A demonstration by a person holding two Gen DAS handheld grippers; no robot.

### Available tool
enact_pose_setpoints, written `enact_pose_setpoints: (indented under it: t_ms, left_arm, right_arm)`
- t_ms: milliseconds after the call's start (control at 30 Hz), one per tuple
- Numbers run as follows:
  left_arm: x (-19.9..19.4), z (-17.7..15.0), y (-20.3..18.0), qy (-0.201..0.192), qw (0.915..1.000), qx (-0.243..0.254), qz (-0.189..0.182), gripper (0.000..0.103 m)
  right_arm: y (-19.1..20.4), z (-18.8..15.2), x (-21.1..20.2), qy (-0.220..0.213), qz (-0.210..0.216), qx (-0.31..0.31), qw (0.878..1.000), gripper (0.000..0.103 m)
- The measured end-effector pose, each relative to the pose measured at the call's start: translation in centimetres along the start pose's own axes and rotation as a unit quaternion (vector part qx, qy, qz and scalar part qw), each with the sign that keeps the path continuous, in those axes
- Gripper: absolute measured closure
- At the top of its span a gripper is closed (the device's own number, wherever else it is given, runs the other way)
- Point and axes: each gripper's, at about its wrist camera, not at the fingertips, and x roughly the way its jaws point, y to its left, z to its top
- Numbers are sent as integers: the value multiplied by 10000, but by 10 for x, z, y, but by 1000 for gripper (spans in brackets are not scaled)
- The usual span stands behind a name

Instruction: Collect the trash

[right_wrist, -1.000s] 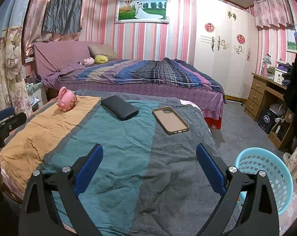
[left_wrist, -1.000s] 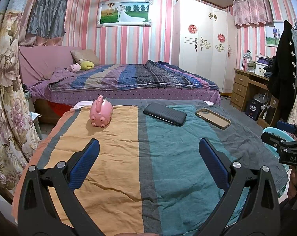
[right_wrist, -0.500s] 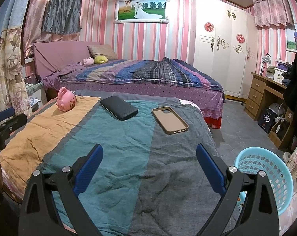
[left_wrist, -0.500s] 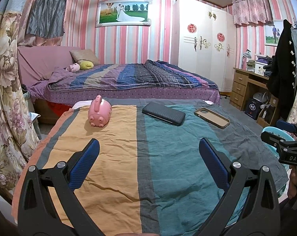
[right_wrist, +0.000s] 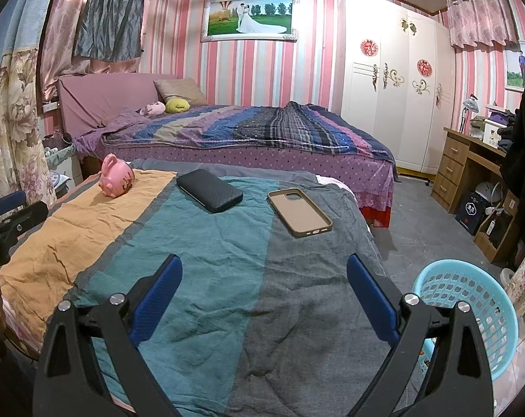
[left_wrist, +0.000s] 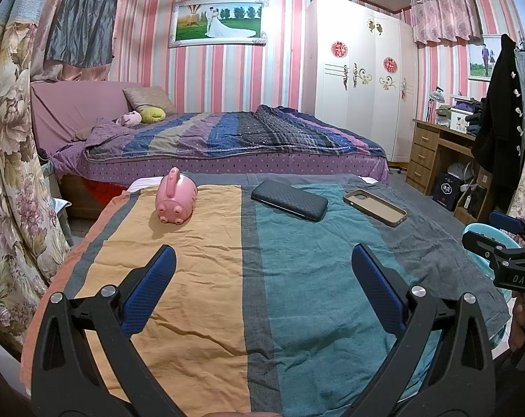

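Note:
A pink piggy bank, a black textured wallet and a tan phone case lie on the far part of a striped cloth over a low bed. A light blue basket stands on the floor at the right, just visible in the left wrist view. My left gripper is open and empty above the near cloth. My right gripper is open and empty too.
A second bed with a striped blanket stands behind. A white wardrobe and a wooden desk with boxes under it are at the right. Floral curtains hang at the left. Grey floor lies between bed and desk.
Both views shifted very slightly; the objects on the cloth have not moved. Both grippers stay open.

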Motion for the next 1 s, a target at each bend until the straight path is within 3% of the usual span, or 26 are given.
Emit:
enact_pose_setpoints:
  t_ms: [1000]
  left_arm:
    - [2,-3,0,29,10000,-4,-20,5]
  right_arm:
    - [1,-2,2,3,4,-19,10000,9]
